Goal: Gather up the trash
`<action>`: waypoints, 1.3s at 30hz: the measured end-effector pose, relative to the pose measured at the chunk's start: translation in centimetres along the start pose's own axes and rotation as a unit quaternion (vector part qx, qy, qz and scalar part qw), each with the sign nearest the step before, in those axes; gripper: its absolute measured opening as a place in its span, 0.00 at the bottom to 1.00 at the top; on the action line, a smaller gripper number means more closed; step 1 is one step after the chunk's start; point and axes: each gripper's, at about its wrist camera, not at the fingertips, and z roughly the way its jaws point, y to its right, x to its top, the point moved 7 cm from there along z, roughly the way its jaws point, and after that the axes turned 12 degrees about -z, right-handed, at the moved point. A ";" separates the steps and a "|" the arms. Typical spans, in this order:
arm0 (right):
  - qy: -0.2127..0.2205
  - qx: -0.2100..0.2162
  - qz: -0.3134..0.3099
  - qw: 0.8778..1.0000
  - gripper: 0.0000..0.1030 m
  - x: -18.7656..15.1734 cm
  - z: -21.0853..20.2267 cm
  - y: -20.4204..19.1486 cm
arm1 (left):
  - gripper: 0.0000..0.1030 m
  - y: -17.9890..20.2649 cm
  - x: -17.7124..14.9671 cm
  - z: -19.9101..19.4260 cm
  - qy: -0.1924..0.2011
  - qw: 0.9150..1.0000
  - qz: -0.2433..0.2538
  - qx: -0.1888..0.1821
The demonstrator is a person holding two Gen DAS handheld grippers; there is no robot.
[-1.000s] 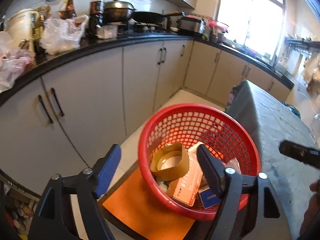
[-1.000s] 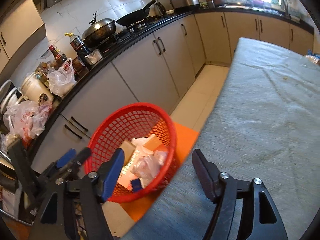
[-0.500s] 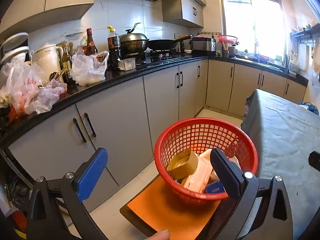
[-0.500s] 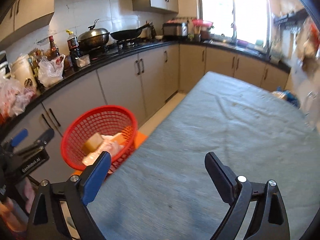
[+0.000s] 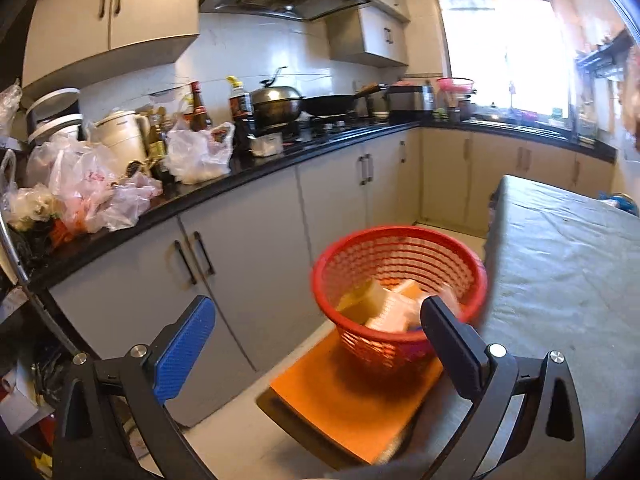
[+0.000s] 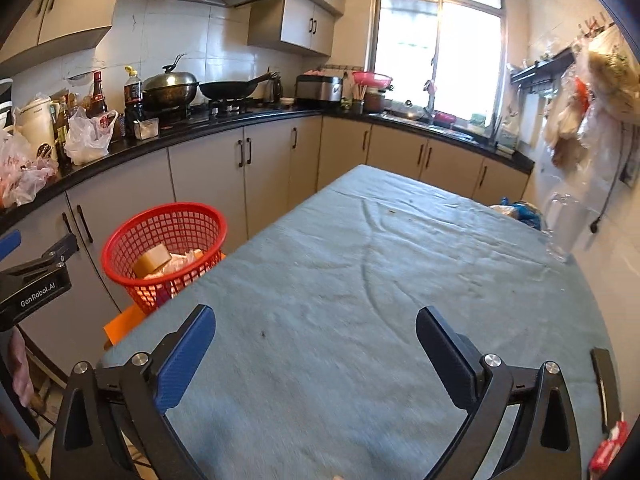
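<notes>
Red basket (image 5: 400, 276) of trash beyond left fingers (image 5: 184, 354), both pairs spread, right's widening, empty.

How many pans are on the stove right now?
2. A lidded wok sits on the stove's left side, and an open black wok sits to its right, handle pointing toward the window. More cookware could be hidden behind them.

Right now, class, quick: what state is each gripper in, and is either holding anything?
Left gripper: open, nothing between its jaws.
Right gripper: jaws opening, nothing between them.
</notes>
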 end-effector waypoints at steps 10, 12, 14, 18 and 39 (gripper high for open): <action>-0.003 -0.024 0.002 1.000 1.00 -3.5 -2.7 0.7 | 0.99 2.5 -2.5 -2.3 -0.003 0.999 0.011 -0.034; -0.004 -0.027 0.001 1.000 1.00 -3.5 -2.6 0.8 | 0.99 2.9 -2.7 -2.4 -0.001 0.999 0.018 -0.032; -0.002 -0.028 0.002 1.000 1.00 -3.6 -2.6 0.8 | 0.99 3.0 -2.7 -2.4 -0.001 0.999 0.019 -0.032; -0.009 -0.023 0.002 1.000 1.00 -3.7 -1.9 0.8 | 0.99 3.3 -2.9 -2.2 -0.001 0.999 0.022 -0.033; -0.020 -0.023 -0.003 1.000 1.00 -3.7 -0.9 0.1 | 0.99 3.4 -3.8 -0.5 -0.013 0.999 0.023 -0.037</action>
